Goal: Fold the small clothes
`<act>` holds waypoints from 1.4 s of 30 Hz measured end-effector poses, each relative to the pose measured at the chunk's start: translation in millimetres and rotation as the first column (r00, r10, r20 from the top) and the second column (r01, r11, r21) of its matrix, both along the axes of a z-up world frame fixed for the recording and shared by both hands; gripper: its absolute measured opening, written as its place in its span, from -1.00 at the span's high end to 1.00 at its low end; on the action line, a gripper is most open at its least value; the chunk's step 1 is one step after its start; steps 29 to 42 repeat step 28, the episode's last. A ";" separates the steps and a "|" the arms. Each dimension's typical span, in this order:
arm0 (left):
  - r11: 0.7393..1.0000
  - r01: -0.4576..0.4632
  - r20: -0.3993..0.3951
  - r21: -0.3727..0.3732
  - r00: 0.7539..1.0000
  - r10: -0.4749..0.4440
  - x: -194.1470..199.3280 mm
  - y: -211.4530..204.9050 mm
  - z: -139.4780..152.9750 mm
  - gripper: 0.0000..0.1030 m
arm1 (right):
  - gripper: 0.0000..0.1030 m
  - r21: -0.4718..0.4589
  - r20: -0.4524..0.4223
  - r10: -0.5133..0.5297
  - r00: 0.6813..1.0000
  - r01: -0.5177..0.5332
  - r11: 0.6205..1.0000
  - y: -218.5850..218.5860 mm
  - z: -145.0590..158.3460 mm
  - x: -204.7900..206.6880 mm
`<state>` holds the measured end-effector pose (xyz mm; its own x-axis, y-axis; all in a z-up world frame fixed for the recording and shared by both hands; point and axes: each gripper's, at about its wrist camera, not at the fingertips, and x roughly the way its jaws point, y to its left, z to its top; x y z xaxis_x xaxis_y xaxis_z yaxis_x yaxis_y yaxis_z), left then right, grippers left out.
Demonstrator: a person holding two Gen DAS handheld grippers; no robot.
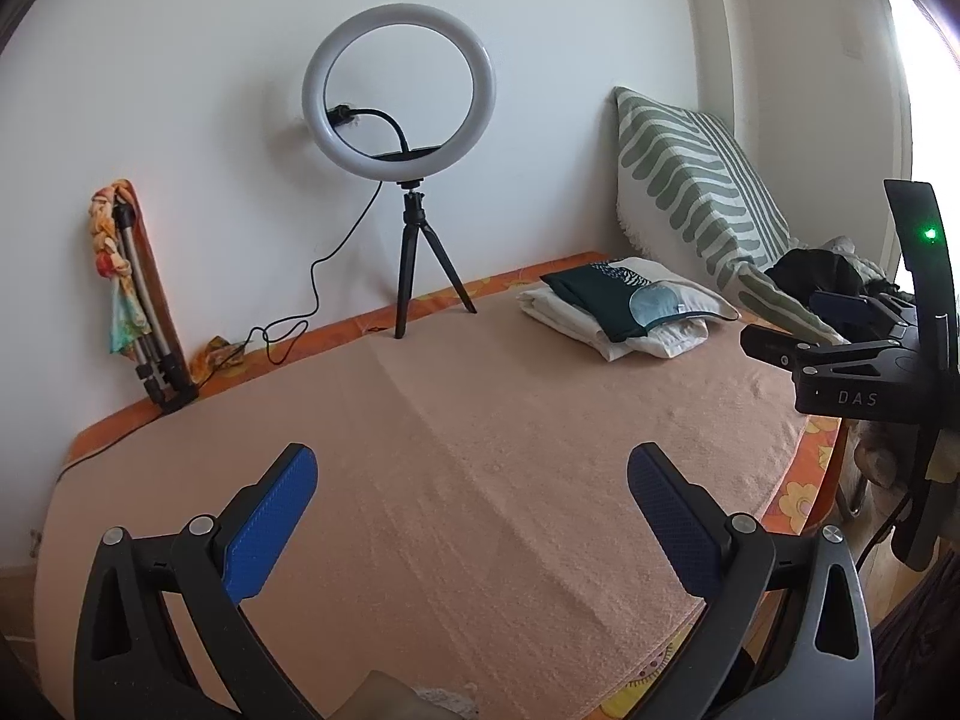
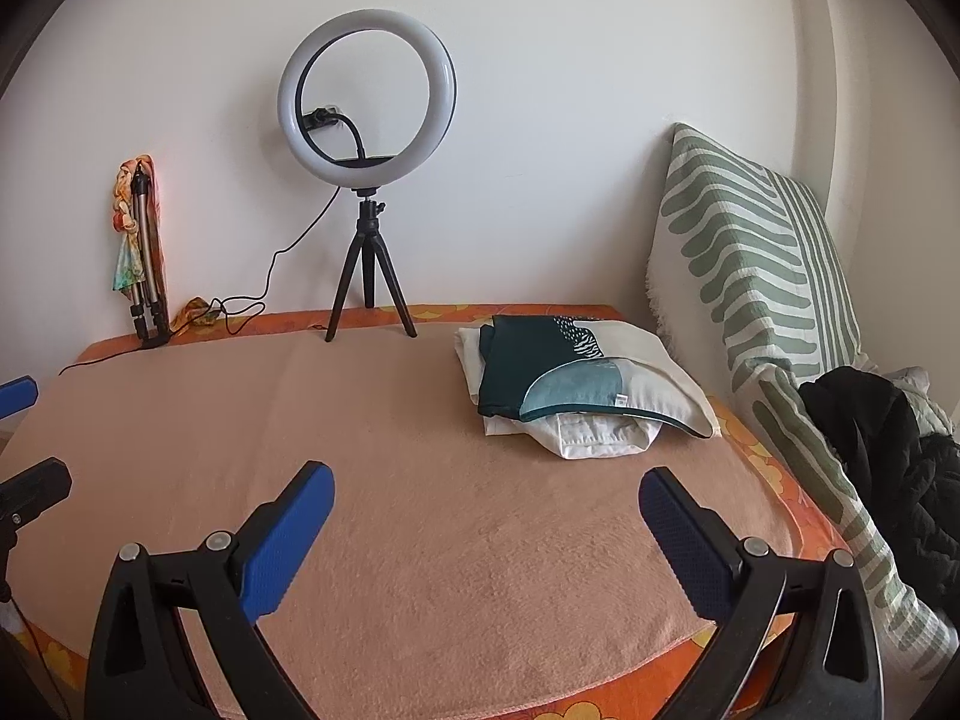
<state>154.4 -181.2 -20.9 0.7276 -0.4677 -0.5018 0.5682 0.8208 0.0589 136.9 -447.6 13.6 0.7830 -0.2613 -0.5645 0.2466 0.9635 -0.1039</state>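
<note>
A stack of folded clothes [image 2: 576, 390] is seen at the far right of the towel [image 2: 420, 510], near the striped pillow [image 2: 750, 264]. A dark green piece with a pale blue patch is laid on top, and white pieces are tucked under it. The edges are lined up fairly well, though a white bit is poking out at the near side. So some folding looks done.

A heap of dark clothes [image 2: 888, 468] is seen at the right edge, slumped against the pillow. It is crumpled and not folded, so it is likely what is left. How many pieces are in it cannot be told.

The near and middle parts of the towel are bare, so no piece is being folded right now.

The left gripper [image 1: 471, 474] is held wide open above the near part of the towel, and nothing is held in it. The right gripper [image 2: 486, 495] is spread wide too, with nothing between its fingers. A ring light [image 2: 366, 102] is stood at the far side.
</note>
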 end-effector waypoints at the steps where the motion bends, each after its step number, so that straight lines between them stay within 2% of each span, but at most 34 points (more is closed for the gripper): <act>1: 1.000 0.001 -0.002 -0.001 1.000 -0.001 0.2 0.2 0.1 -0.99 | -1.00 -0.002 0.000 0.001 1.000 -0.001 1.000 0.4 -0.1 0.0; 22: 1.000 -0.003 0.016 0.026 1.000 0.003 -2.6 1.8 -4.3 -0.99 | -1.00 -0.007 -0.001 0.014 1.000 -0.014 1.000 5.0 -0.4 2.4; 42: 1.000 -0.009 0.009 0.013 1.000 0.009 -2.4 8.6 -2.4 -0.99 | -1.00 -0.005 0.001 0.023 1.000 -0.023 1.000 10.4 0.7 4.3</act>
